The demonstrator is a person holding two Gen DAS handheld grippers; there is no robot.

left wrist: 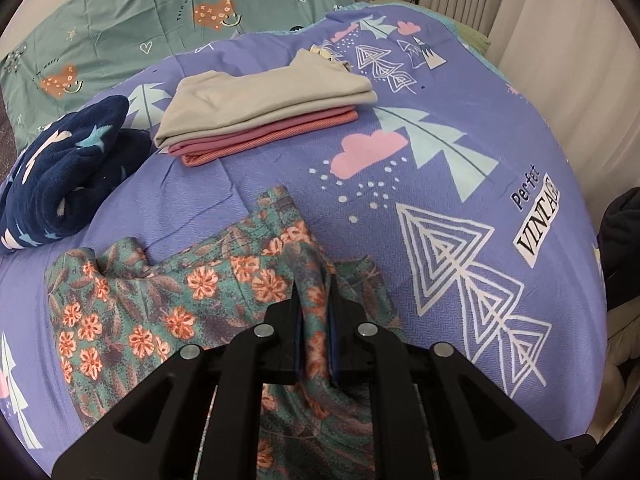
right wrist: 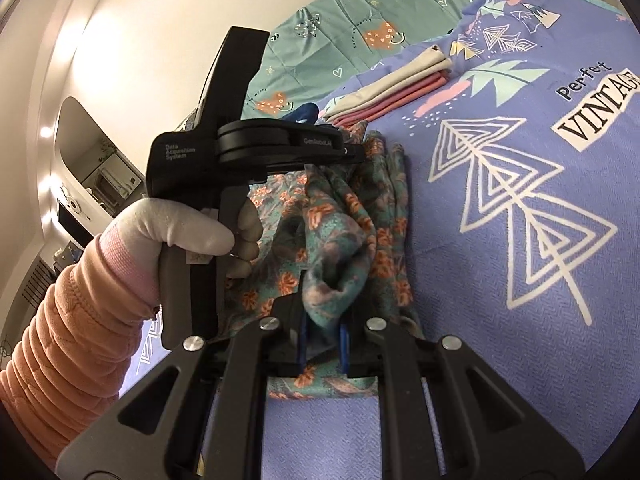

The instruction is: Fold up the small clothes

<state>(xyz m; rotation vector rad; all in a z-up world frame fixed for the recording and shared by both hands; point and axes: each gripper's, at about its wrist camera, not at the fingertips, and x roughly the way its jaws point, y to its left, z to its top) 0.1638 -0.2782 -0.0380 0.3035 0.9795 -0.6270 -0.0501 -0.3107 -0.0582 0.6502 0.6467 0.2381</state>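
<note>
Two grippers here, and both are clamped on the same piece: one floral garment (left wrist: pixel 176 292), teal with orange flowers. The left gripper (left wrist: pixel 314 320) has a bunched ridge of it pinched between its blue pads, and the right gripper (right wrist: pixel 324 320) has pinched up another fold the same way. The rest of the garment lies crumpled on the purple bedspread (left wrist: pixel 400 152), close in front of both cameras; from the right wrist its long side runs away from the camera toward the stack.

Further back there's one folded stack (left wrist: pixel 264 104) of three pieces, a beige one on top of two pink ones. Left of that sits one dark blue fleece (left wrist: pixel 68 176), rumpled. Behind everything, one green pillow (left wrist: pixel 120 20) with hearts on it.
</note>
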